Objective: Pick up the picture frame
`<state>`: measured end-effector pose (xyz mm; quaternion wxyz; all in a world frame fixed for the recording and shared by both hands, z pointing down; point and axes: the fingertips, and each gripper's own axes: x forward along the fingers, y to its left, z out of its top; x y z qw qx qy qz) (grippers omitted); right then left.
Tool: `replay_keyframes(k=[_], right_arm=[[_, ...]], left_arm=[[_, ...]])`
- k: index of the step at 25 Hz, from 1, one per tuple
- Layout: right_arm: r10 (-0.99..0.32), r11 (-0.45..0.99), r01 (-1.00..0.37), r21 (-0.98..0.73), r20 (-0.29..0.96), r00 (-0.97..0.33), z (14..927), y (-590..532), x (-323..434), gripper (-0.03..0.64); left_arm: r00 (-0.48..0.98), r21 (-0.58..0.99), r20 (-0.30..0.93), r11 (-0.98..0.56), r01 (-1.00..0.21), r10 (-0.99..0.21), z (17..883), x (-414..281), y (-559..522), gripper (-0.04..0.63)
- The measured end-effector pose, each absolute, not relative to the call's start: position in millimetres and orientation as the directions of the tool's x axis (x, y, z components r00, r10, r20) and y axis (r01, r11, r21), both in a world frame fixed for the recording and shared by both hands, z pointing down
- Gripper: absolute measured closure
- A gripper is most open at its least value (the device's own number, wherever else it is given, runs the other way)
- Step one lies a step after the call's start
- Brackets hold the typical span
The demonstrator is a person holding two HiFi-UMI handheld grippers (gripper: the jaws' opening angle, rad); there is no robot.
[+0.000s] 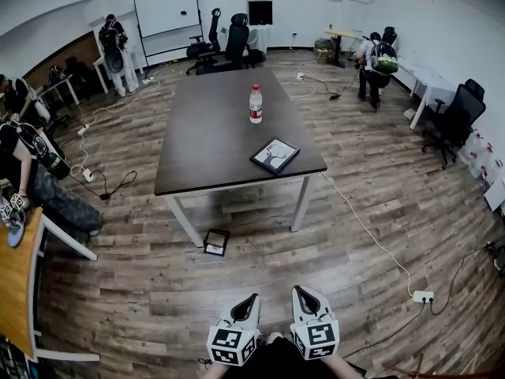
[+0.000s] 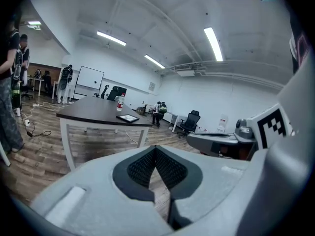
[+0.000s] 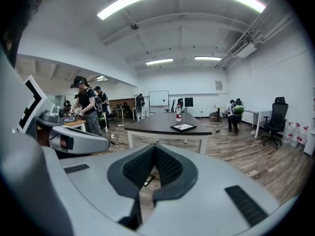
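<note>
A black picture frame (image 1: 274, 155) with a tree drawing lies flat near the front right corner of the dark table (image 1: 213, 140); it also shows small in the left gripper view (image 2: 128, 118) and right gripper view (image 3: 183, 127). A second small frame (image 1: 216, 242) lies on the floor by the table's front left leg. Both grippers hang low at the bottom of the head view, well short of the table. My left gripper (image 1: 253, 298) is shut and empty, its tips meeting (image 2: 155, 148). My right gripper (image 1: 299, 290) is shut and empty too (image 3: 154, 147).
A water bottle (image 1: 256, 104) stands upright mid-table. A white cable runs across the wood floor to a power strip (image 1: 423, 296) at right. A wooden desk (image 1: 16, 275) sits at the left edge. People stand at left and back right; office chairs (image 1: 237, 42) and a whiteboard are beyond.
</note>
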<state>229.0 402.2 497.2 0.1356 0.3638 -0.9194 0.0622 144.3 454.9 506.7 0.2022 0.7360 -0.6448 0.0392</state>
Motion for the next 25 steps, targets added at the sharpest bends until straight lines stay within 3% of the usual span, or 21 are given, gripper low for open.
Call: replay_keyframes(k=[11, 25], right_arm=[[-0.633, 0.733, -0.679, -0.037, 0.327, -0.701, 512.6, 377.4, 215.7, 0.611], [-0.678, 0.686, -0.728, -0.003, 0.361, -0.640, 513.0, 269.7, 107.7, 0.611]], left_arm=[[0.202, 0.272, 0.329, -0.112, -0.956, -0.923, 525.2, 135.2, 413.5, 0.586], [0.281, 0.289, 0.304, -0.192, -0.938, -0.910, 515.4, 21.1, 296.2, 0.586]])
